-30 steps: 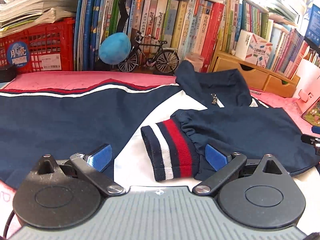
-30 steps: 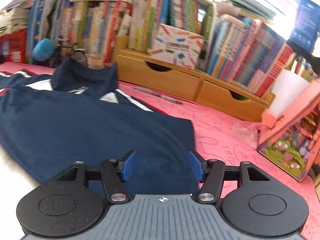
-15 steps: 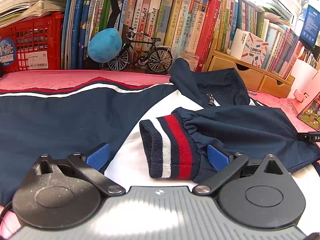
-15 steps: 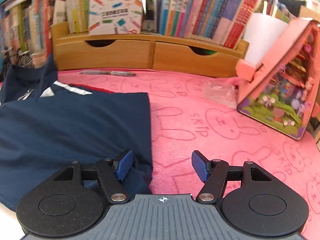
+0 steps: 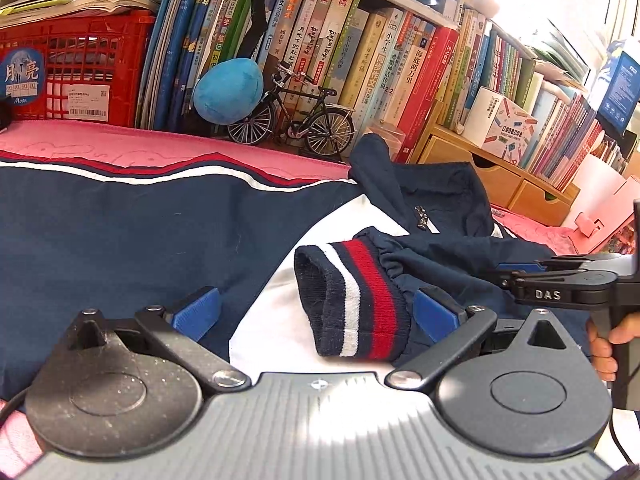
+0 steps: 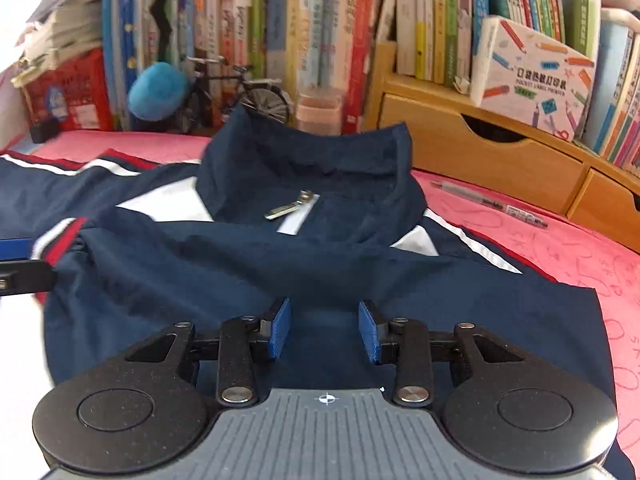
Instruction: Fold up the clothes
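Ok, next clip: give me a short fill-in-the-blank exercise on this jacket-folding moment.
1. The navy sleeve's ribbed cuff has white and ____ stripes.
2. The silver zipper pull lies just below the jacket's navy ____.
3. Behind the jacket, a black miniature ____ stands beside the blue plush ball.
4. The left gripper has its jaws ____.

Missing words: red; collar; bicycle; open

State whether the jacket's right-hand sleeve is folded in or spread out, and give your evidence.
Folded in: the sleeve lies across the jacket's white chest, its striped cuff resting near the middle.
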